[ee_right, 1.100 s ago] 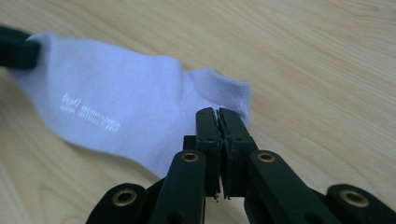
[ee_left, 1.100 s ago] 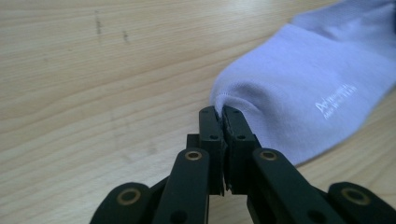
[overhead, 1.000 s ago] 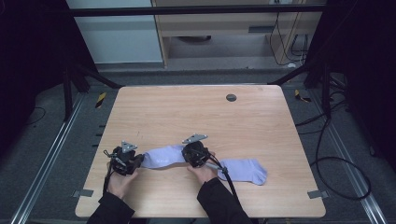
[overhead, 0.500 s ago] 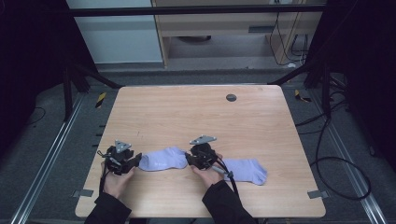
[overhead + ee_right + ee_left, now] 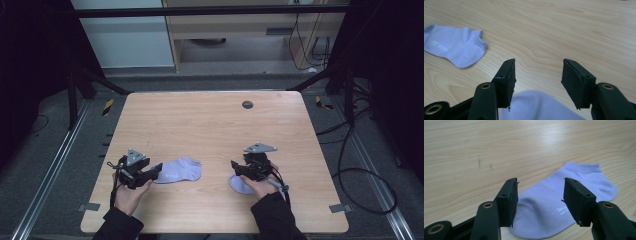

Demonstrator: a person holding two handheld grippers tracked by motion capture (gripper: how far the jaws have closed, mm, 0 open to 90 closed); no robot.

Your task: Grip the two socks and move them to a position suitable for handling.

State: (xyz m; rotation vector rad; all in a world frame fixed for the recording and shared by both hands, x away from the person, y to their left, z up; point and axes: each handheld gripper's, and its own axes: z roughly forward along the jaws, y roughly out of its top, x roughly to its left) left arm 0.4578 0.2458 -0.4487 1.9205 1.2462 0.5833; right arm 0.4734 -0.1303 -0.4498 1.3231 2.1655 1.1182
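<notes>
2 lilac socks lie flat on the near part of the table. The left sock is just right of the left gripper, whose jaws have just been opening and stand wide above its toe, gripping nothing. The right sock lies under the right gripper, whose jaws have likewise just been opening, empty.

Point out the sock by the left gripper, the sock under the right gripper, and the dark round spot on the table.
Left sock [image 5: 179,169], high view, middle of its body.
Right sock [image 5: 541,103], right gripper view, its near rounded end.
Round spot [image 5: 247,104], high view, its centre.
</notes>
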